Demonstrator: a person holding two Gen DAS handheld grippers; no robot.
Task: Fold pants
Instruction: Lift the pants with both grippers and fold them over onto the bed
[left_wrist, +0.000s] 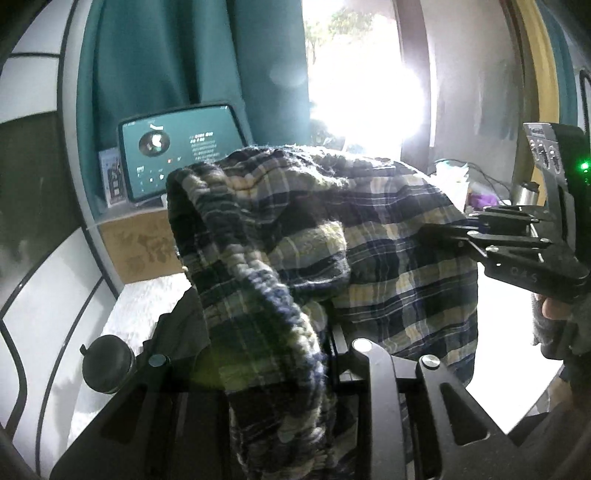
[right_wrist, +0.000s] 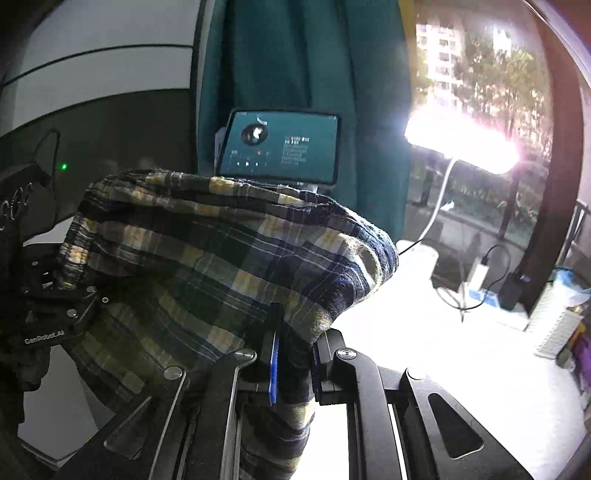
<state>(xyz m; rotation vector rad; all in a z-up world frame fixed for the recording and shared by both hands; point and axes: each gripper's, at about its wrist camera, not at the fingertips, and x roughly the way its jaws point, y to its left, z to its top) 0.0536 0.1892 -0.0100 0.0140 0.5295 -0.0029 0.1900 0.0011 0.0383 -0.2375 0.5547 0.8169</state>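
The plaid pants (left_wrist: 369, 229), navy, grey and yellow, hang lifted in the air between both grippers. My left gripper (left_wrist: 295, 354) is shut on the gathered elastic waistband, which drapes over its fingers. My right gripper shows in the left wrist view (left_wrist: 443, 230), clamped on the cloth's right edge. In the right wrist view the pants (right_wrist: 221, 251) bunch up in front of the lens, and my right gripper (right_wrist: 295, 354) is shut on a fold of them. My left gripper (right_wrist: 70, 291) shows at the left, gripping the other end.
A tablet (left_wrist: 177, 162) (right_wrist: 280, 147) with a lit screen leans against teal curtains (left_wrist: 166, 55). A white surface (right_wrist: 461, 369) lies below. Cables and a charger (right_wrist: 476, 273) sit at the right by a bright window (left_wrist: 362, 85). A cardboard box (left_wrist: 140, 247) stands at the left.
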